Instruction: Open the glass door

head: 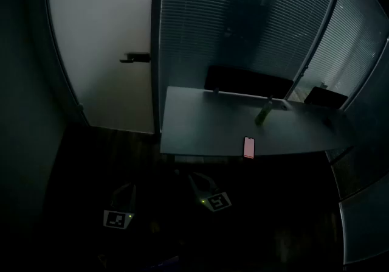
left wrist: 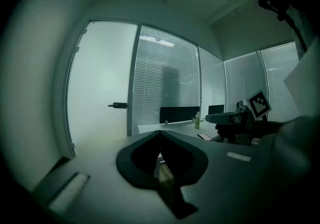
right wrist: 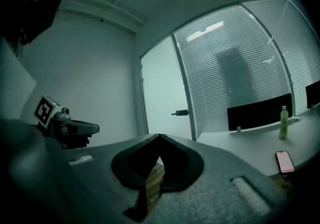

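- Glass door (head: 103, 45): frosted, milky, matt pane.
- Door handle (head: 137, 57): dark, with a dull finish.
- Desk (head: 200, 125): smooth, pale top with a faint sheen.
- Phone (head: 249, 147): glossy screen.
- Floor (right wrist: 155, 183): wood-grain planks.
- Right gripper (right wrist: 159, 137): grey, grainy, matt plastic body.

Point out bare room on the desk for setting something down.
The desk's left half is bare, from its left edge across to the phone and bottle, in front of the black screen. A smaller strip right of the bottle looks bare, though it is dim there. It is most crowded mid-desk, where bottle and phone sit close together.
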Demonstrator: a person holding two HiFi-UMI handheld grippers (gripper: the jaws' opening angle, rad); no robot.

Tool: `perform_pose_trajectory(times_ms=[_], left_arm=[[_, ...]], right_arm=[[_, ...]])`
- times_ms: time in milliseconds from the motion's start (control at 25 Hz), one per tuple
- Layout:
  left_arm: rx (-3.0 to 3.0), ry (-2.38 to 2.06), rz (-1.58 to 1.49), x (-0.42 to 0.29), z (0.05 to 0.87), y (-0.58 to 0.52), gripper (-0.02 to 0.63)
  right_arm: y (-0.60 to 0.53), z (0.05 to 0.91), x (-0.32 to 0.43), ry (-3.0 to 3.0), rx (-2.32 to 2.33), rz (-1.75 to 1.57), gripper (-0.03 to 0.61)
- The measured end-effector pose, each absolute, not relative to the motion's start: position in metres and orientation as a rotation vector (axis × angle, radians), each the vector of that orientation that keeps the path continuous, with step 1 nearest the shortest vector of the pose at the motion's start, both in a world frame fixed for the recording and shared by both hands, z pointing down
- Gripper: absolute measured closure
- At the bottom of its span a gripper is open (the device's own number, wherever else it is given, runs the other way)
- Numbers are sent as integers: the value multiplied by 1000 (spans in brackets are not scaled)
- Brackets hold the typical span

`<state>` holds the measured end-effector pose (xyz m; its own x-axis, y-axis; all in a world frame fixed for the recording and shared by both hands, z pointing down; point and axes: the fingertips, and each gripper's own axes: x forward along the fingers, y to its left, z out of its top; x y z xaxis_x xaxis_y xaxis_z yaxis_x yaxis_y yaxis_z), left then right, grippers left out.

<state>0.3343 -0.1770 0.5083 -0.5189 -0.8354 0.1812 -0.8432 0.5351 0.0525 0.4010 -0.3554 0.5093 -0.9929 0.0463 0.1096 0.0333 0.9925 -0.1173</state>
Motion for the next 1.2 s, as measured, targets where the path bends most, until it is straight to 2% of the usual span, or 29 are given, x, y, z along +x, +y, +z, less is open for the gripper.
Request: perform_pose_trajectory(times_ms=[1200], left_arm=[[1495,-2551,16,136,515,-181,609]], right_arm=[[-348,512,204,-3001,-4,128,577]])
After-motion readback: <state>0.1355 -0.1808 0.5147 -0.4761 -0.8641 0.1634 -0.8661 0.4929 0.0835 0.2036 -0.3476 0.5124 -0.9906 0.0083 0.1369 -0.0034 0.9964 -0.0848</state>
